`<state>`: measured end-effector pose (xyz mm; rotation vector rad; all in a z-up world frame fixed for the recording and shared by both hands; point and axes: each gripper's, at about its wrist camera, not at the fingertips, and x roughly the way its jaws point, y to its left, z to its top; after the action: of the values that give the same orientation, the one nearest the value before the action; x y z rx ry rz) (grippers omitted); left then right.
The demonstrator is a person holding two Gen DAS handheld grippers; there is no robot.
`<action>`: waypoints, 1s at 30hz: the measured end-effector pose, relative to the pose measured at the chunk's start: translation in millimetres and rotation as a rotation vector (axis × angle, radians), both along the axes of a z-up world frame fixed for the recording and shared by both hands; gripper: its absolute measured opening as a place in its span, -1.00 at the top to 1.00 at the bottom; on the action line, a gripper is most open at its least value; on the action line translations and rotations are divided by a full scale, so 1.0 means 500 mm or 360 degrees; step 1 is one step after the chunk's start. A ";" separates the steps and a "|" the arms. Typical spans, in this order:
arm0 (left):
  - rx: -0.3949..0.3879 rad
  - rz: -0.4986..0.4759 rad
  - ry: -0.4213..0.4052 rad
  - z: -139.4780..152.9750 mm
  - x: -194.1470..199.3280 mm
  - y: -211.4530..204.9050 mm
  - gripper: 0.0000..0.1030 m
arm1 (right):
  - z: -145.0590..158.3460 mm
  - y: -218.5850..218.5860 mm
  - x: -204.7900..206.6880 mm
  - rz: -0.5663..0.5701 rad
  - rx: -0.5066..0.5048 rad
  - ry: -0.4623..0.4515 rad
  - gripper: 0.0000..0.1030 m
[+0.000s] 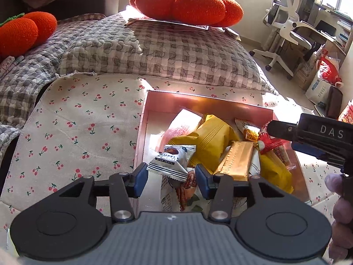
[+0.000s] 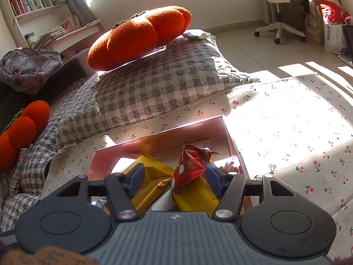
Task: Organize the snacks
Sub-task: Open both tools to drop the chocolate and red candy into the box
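Left of the pink box (image 1: 145,119), bare cherry cloth (image 1: 77,128). Over its near-left corner, the left gripper (image 1: 171,174) gapes around a silver truffle packet (image 1: 171,161) (likely next pick); at the right side, the right gripper (image 2: 174,180) hangs open beside a red packet (image 2: 189,167).

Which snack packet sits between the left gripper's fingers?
The white truffle chocolate packet, with striped ends, lies between the open left gripper; yellow packets lie farther back.

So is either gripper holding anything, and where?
Right gripper: nothing, jaws open over red packet. Left gripper: silver truffle packet spans its pads; grip cannot be told.
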<state>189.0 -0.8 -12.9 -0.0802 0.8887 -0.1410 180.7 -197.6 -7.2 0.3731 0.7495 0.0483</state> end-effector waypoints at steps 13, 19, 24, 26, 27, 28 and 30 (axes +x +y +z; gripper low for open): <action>0.0130 -0.0096 -0.0031 0.020 -0.063 -0.002 -0.58 | 0.026 0.015 -0.055 0.0145 -0.0169 0.0010 -0.58; 0.0098 -0.0095 -0.0059 0.042 -0.100 0.017 -0.74 | 0.037 0.015 -0.081 0.0173 -0.0233 -0.0005 -0.70; 0.0104 -0.0119 -0.0075 0.051 -0.131 0.024 -0.81 | 0.041 0.013 -0.104 0.0198 -0.0246 -0.0006 -0.79; 0.0105 -0.0130 -0.0074 0.052 -0.142 0.027 -0.86 | 0.042 0.015 -0.114 0.0214 -0.0262 -0.0009 -0.82; 0.0113 -0.0136 -0.0076 0.052 -0.149 0.028 -0.87 | 0.042 0.016 -0.117 0.0219 -0.0268 -0.0009 -0.83; 0.0121 -0.0140 -0.0079 0.052 -0.155 0.031 -0.88 | 0.043 0.016 -0.121 0.0224 -0.0275 -0.0009 -0.83; 0.0134 -0.0151 -0.0078 0.052 -0.166 0.035 -0.90 | 0.042 0.016 -0.127 0.0236 -0.0287 -0.0006 -0.85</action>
<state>105.9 16.9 13.1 0.0434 0.8489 -0.1929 117.2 -189.6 13.8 0.1453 0.7704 0.1199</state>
